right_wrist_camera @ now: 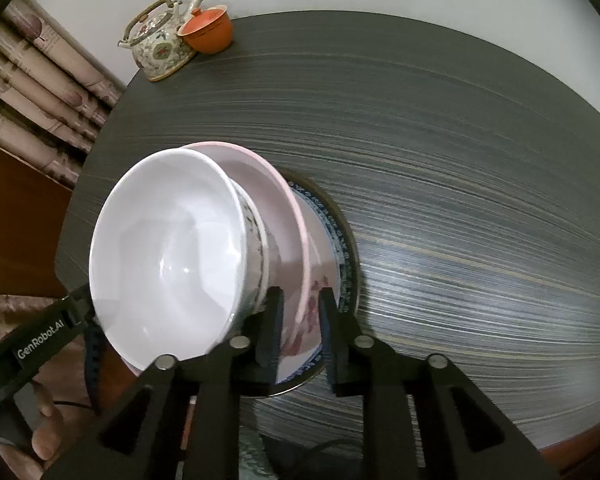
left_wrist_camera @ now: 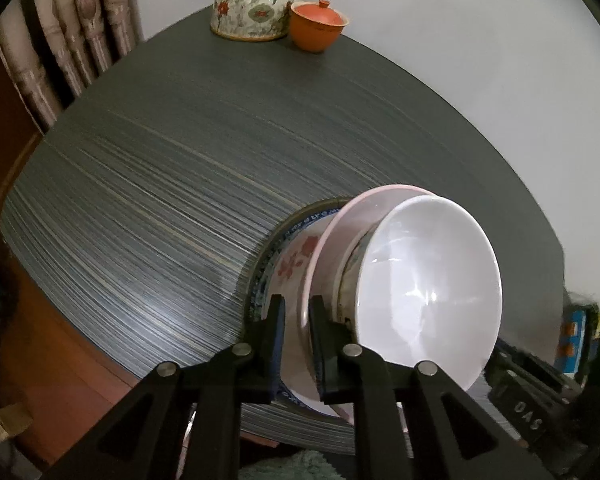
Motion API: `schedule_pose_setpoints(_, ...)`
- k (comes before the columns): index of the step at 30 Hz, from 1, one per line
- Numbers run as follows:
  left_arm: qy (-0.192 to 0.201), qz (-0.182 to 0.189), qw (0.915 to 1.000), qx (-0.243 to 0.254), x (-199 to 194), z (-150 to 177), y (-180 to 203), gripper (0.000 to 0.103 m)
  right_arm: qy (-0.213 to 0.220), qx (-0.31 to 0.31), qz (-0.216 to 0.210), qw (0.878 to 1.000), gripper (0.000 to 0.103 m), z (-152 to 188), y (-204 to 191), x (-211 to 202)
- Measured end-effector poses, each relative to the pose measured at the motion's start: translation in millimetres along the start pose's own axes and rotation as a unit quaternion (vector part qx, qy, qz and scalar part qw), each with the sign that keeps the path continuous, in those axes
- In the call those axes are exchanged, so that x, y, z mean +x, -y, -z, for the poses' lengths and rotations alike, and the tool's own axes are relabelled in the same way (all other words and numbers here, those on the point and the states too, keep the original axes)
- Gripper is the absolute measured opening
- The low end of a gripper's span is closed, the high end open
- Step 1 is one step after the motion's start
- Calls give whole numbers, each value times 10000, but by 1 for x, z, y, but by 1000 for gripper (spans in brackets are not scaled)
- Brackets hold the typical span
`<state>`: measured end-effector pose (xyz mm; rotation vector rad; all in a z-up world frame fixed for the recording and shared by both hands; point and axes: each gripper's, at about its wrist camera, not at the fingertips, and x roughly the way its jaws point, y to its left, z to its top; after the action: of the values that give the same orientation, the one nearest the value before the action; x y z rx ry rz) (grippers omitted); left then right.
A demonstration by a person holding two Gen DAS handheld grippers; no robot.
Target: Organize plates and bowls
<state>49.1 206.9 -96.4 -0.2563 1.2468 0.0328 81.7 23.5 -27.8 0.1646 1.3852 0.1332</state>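
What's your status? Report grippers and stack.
Left gripper, right gripper: jaws slightly open, straddling pink plate rim. White bowl on it, floral plate beneath. Teapot, orange cup far off, clear.

Black fingers, silver screws, "GenRobot.AI" lettering.

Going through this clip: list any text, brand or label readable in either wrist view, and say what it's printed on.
"GenRobot.AI": white print on the black body of the left gripper, seen in the right wrist view.
Embossed characters on the right gripper, in the left wrist view: upside down and dim, not surely readable.
Blue rim band of the bottom plate: pattern, too blurred to read.
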Motion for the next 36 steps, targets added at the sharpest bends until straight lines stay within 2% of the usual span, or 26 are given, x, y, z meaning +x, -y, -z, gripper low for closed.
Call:
schedule_pose_setpoints(2,64,-39,10000,17,-4,0,2,15,28,23,-25,10000,25,0,4,-3)
schedule_pose_setpoints(7,210,-125,9997,95,-14,3,5,22,166,112,-61,9998,45,3,15,-13)
schedule_pose_setpoints(11,326,-128,9992,215,-25,8,7,25,263,166,-172,9994,55,7,21,-23)
schedule_pose_setpoints(14,447,-132,9984,314,-34,13,10,32,379,157,-167,9990,62,12,25,-30)
schedule_pose_setpoints(16,591,-207,9972,408,-43,18,12,35,438,157,-189,9987,71,17,28,-34)
schedule_pose_setpoints(19,800,-286,9953,462,-55,26,15,40,506,153,-170,9985,76,23,30,-37)
schedule_pose_setpoints(24,1225,-664,9869,818,-74,46,29,51,666,55,-166,9976,86,37,29,-43)
schedule_pose_setpoints(28,1250,-645,9851,992,-77,63,42,51,738,-161,-108,9971,93,51,22,-43)
schedule_pose_setpoints(33,1300,-674,9827,1136,-77,78,57,57,838,-325,-76,9959,96,65,17,-45)
schedule_pose_setpoints(36,1325,-718,9811,1215,-74,85,66,58,904,-411,-16,9951,100,73,15,-47)
